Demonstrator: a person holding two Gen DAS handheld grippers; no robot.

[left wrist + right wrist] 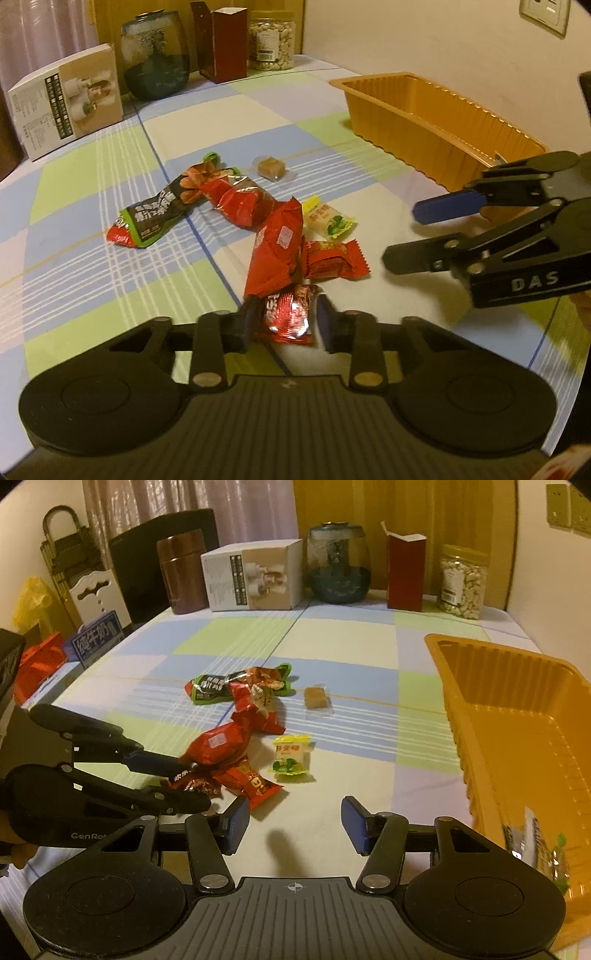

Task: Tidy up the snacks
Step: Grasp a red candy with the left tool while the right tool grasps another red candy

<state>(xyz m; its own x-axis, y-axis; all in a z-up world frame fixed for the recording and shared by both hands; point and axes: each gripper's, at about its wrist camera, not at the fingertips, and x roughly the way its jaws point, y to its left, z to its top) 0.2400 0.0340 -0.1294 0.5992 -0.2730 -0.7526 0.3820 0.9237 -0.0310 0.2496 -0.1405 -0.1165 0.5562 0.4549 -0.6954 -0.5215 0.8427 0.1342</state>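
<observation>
Several snack packets lie in a loose pile mid-table. My left gripper (pixel 284 321) is shut on a small shiny red packet (pixel 290 315), nearest to me, also seen from the right wrist view (pixel 192 781). Beyond it lie a large red packet (pixel 275 251), a small red packet (pixel 334 258), a yellow-green candy (pixel 327 221), a green-black packet (pixel 159 214) and a brown wrapped cube (pixel 271 168). My right gripper (pixel 291 825) is open and empty, hovering over bare cloth right of the pile. The orange tray (pixel 517 716) stands at the right, with one packet (pixel 535 845) at its near end.
A checked cloth (pixel 351 635) covers the table. Along the back edge stand a brown canister (pixel 183 572), a white box (pixel 255 576), a glass jar (pixel 338 563), a dark red carton (pixel 404 574) and a nut jar (pixel 463 581). Chairs and boxes are beyond the left edge.
</observation>
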